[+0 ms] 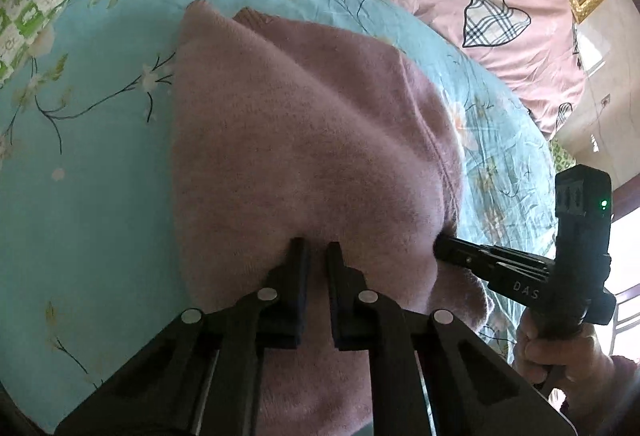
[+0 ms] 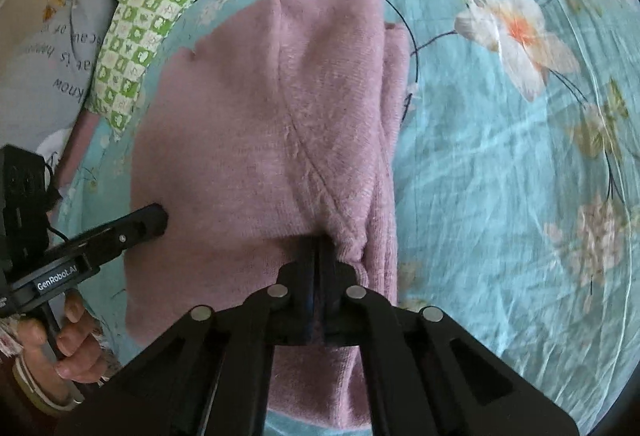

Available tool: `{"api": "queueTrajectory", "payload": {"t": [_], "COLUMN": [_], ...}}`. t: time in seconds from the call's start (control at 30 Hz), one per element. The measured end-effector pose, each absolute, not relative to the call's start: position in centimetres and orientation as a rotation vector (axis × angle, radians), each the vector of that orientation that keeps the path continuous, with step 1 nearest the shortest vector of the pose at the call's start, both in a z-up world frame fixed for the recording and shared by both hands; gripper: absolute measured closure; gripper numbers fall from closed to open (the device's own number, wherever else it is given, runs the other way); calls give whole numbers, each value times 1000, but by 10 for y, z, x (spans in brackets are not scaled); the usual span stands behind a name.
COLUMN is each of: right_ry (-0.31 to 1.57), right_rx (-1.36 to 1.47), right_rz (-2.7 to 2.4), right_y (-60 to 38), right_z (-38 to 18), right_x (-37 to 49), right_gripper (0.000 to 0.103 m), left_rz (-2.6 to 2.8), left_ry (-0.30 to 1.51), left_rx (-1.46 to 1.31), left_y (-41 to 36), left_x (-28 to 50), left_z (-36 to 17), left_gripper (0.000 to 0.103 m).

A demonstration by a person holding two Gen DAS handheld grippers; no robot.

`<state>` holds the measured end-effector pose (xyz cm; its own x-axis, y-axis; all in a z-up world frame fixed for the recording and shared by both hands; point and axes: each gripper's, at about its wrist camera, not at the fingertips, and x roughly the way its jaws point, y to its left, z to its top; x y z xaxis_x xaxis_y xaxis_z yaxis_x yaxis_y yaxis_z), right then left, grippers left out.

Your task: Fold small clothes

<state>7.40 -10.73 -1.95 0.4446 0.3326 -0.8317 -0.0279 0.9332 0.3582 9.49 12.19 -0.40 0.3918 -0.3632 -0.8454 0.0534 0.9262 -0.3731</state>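
We hold the near edge of the pink fleece garment [image 2: 256, 124], which lies on the floral bedsheet [image 2: 500, 164], with right gripper [image 2: 319, 248] jaws closed on it and left gripper [image 1: 318, 250] jaws narrow around a fold, probably to lift both corners evenly.

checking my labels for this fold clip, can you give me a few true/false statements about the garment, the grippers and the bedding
1. The pink garment lies on a teal floral sheet. True.
2. The right gripper is wide open above the cloth. False: its jaws are closed on a bunched edge of the garment.
3. The left gripper has garment fabric between its fingers. True.
4. The garment is blue denim. False: it is fuzzy pink knit.
5. A green checked pillow lies beyond the garment's left side in the right wrist view. True.
6. The garment hangs from a hanger. False: it rests on the bed.
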Motion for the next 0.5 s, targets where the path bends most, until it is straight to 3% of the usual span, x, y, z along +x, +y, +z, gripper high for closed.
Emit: {"api": "queueTrajectory", "payload": {"t": [0.23,0.27,0.3,0.37,0.5], "right_ry": [1065,1061,1054,1029,987], "right_rx": [296,287,281,288,297], "right_rz": [206,194,187,190,202], "right_y": [-113,-114,-115,-119,-116], "right_z": [1,3,6,14,23], "right_x": [56,50,43,25,-4], "right_gripper": [103,101,99,98,96], "left_rz": [-278,-278,-270,-243,-235], "left_ry": [1109,1102,1094,1071,1084], "left_rx": [-254,-244,-225,-191,-176], "left_y": [129,131,132,133,139], "left_x": [64,55,45,27,-5], "left_z": [27,31,35,40,36], "left_gripper": [88,78,62,48,48]}}
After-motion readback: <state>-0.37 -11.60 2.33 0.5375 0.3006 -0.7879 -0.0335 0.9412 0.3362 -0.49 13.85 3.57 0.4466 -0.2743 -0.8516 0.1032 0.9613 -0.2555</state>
